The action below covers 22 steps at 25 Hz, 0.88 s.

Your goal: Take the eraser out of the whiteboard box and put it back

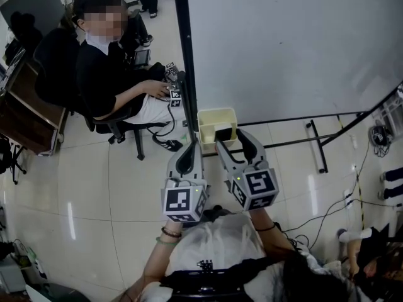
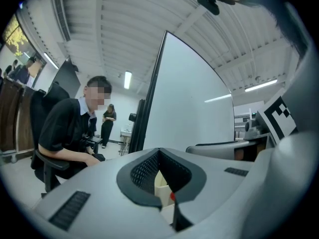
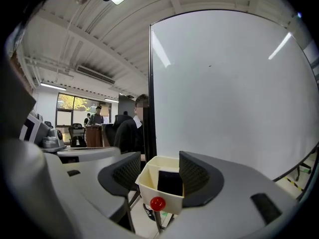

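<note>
eraser [image 3: 169, 182]: one, dark, inside one whiteboard box [image 3: 148, 187]; right gripper [image 3: 159, 159] fingers apart, left gripper [image 2: 159, 152] fingers together.

Seated person [image 1: 101, 74] on office chair [image 1: 123, 129] left of whiteboard [image 1: 283, 43]; cable [image 1: 324, 211] across floor [image 1: 88, 194], possibly power lead.

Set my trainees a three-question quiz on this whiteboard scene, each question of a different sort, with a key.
1. True or false: the black rectangular eraser lies inside the cream plastic box.
2. Multiple choice: the right gripper's jaws are A) shut on the eraser, B) apart, gripping nothing, C) shut and empty.
3. Short answer: what large white panel stands directly behind the box?
Key: 1 true; 2 B; 3 the whiteboard.
</note>
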### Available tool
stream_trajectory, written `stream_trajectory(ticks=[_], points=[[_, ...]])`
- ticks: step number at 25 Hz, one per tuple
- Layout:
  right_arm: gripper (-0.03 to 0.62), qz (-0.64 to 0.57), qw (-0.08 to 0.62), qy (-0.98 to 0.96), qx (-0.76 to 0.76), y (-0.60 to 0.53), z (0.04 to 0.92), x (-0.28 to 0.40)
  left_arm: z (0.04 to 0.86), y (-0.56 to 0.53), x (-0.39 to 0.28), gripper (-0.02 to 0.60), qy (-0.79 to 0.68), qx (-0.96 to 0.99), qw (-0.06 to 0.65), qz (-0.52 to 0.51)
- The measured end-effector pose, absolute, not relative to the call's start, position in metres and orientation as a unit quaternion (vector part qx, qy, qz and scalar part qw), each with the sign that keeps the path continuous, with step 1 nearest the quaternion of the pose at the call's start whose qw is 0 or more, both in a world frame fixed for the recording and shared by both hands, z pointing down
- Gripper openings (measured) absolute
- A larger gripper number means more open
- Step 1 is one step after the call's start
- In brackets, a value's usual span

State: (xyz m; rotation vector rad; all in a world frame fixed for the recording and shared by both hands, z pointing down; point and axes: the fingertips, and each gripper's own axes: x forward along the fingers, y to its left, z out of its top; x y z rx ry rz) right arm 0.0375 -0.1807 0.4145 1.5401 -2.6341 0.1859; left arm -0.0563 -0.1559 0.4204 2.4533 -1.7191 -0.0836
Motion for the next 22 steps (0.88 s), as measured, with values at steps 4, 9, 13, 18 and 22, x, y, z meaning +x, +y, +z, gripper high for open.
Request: stream_trajectory(ticks=[4, 9, 13, 18, 22], points=[[0.259, 0.063, 0.049, -0.859, 0.505, -0.178, 0.417, 0.038, 0.421, -0.156, -0.055, 0.003, -0.573, 0.816, 0.073, -0.027], [0.253, 0.056, 0.041, -0.860, 0.506, -0.178, 0.413, 0.039, 0.422, -0.153, -0.058, 0.003, -0.576, 0.814, 0.075, -0.025], [0.252, 0.056, 0.039, -0.858, 0.509, -0.177, 0.412, 0.040, 0.422, -0.152, -0.060, 0.003, -0.579, 0.812, 0.075, -0.024], [0.252, 0.054, 0.037, -0.856, 0.513, -0.177, 0.409, 0.043, 0.423, -0.151, -0.061, 0.003, -0.579, 0.811, 0.075, -0.022], [0.247, 0.052, 0.042, -0.853, 0.518, -0.175, 0.406, 0.047, 0.424, -0.149, -0.060, 0.003, -0.579, 0.812, 0.069, -0.026]])
